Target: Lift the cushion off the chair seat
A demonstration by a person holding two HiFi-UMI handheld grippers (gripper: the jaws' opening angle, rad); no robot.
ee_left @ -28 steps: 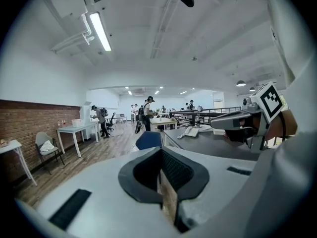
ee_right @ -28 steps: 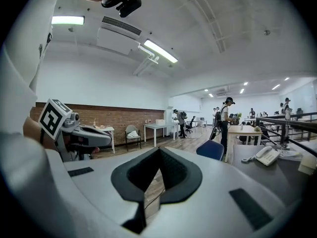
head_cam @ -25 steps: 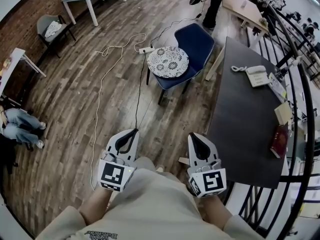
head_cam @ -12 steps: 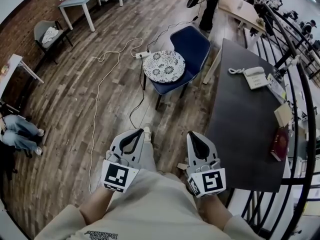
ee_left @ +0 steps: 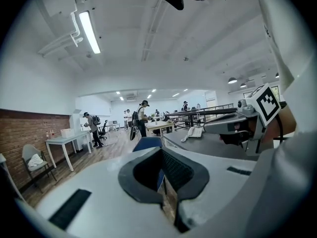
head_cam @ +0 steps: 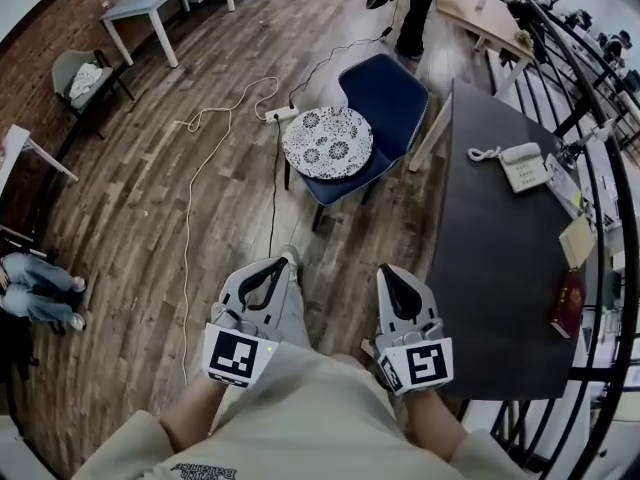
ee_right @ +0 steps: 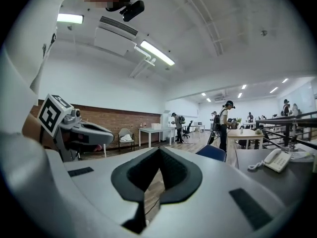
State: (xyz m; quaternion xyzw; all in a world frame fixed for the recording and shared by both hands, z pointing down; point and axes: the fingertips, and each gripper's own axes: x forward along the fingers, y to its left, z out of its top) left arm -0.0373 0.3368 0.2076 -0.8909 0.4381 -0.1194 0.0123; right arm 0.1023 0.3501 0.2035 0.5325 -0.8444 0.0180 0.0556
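— Where is the cushion found?
— The round patterned cushion (head_cam: 327, 143) is seen lying flat on the seat of the blue chair (head_cam: 392, 90), over the front part of the seat, with the backrest left uncovered behind it.

— What is set around the chair?
— A dark table (head_cam: 480, 268) is placed just beside it, at its right in the head view. A phone (head_cam: 524, 164) is kept near the table's far right corner, and a red book (head_cam: 568, 303) at its right edge. On the wooden floor (head_cam: 140, 238) at the chair's left, a power strip (head_cam: 280, 114) and a long white cable (head_cam: 197, 173) are laid.

— And the grippers?
— The left gripper (head_cam: 272, 265) and the right gripper (head_cam: 388, 273) are held side by side over the floor, well apart from the chair. Each pair of jaws is shown pressed together, and nothing is gripped by either.
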